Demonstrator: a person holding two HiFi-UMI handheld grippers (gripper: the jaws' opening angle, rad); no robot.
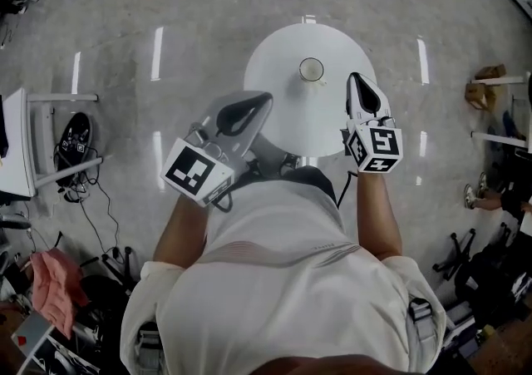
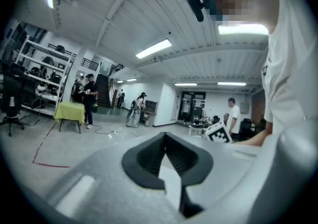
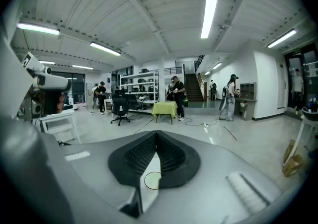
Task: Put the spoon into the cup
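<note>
Cup (image 1: 311,69) stands just left of right claw (image 1: 356,81).

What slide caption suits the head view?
Left gripper and right gripper, both shut, held near a cup on a round white table.

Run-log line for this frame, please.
left gripper: shut, empty | right gripper: shut, empty | pale round cup: upright on round white table | spoon: not visible
</note>
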